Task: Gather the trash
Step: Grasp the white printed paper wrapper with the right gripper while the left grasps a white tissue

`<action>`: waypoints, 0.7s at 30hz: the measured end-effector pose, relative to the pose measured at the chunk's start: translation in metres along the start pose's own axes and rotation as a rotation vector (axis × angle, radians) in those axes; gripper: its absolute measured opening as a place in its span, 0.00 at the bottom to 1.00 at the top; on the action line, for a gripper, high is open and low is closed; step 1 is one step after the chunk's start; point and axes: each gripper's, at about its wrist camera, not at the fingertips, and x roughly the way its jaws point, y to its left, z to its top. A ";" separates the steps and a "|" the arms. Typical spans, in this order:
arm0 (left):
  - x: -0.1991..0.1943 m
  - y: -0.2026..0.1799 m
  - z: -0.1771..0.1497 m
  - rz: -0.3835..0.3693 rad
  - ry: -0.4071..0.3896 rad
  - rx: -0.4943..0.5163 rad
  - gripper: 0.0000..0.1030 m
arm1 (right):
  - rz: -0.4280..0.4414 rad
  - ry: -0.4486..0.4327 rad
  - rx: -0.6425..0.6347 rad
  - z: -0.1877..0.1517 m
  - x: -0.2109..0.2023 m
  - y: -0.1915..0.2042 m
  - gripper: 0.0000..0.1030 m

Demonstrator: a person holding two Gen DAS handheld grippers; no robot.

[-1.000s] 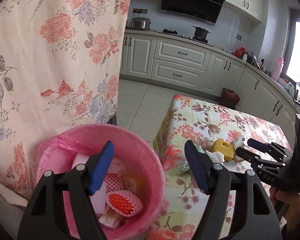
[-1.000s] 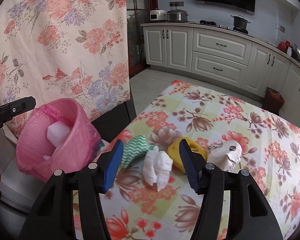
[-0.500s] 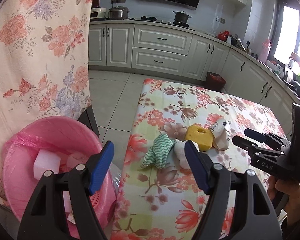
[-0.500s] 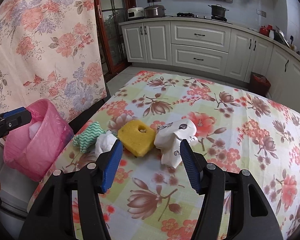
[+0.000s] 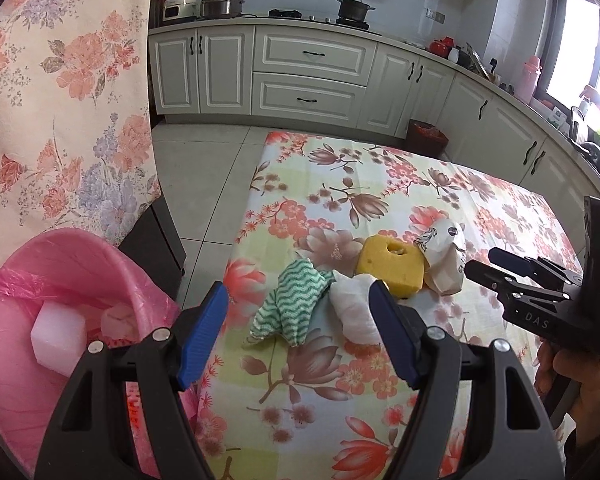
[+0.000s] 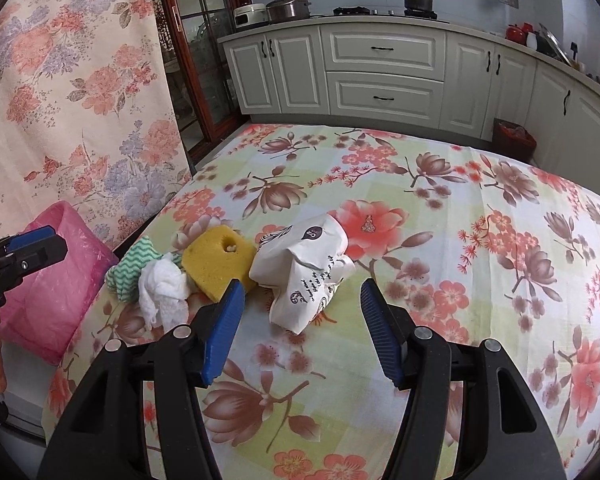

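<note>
Trash bin (image 5: 60, 280) interior — white block (image 5: 58, 330) — shows only from left; both grippers spread, empty.

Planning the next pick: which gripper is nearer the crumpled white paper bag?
Right. The right gripper is open just short of the paper bag; the left gripper faces the green cloth, further off.

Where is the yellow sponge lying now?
The yellow sponge lies on the flowered table, left of centre in the right wrist view, between the white tissue and the crumpled paper bag.
</note>
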 end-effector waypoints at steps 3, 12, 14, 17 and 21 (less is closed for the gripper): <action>0.007 -0.006 0.000 -0.012 0.012 0.008 0.68 | 0.004 0.005 0.004 0.003 0.006 -0.002 0.57; 0.031 -0.031 -0.007 -0.063 0.057 0.031 0.67 | 0.015 0.016 0.018 0.013 0.022 -0.004 0.57; 0.036 -0.036 -0.008 -0.072 0.065 0.031 0.67 | 0.013 0.019 0.016 0.014 0.026 -0.004 0.57; 0.044 -0.041 -0.011 -0.091 0.080 0.031 0.64 | 0.011 0.028 0.016 0.016 0.030 -0.004 0.57; 0.055 -0.047 -0.014 -0.098 0.098 0.027 0.62 | 0.006 0.049 0.015 0.016 0.038 -0.004 0.57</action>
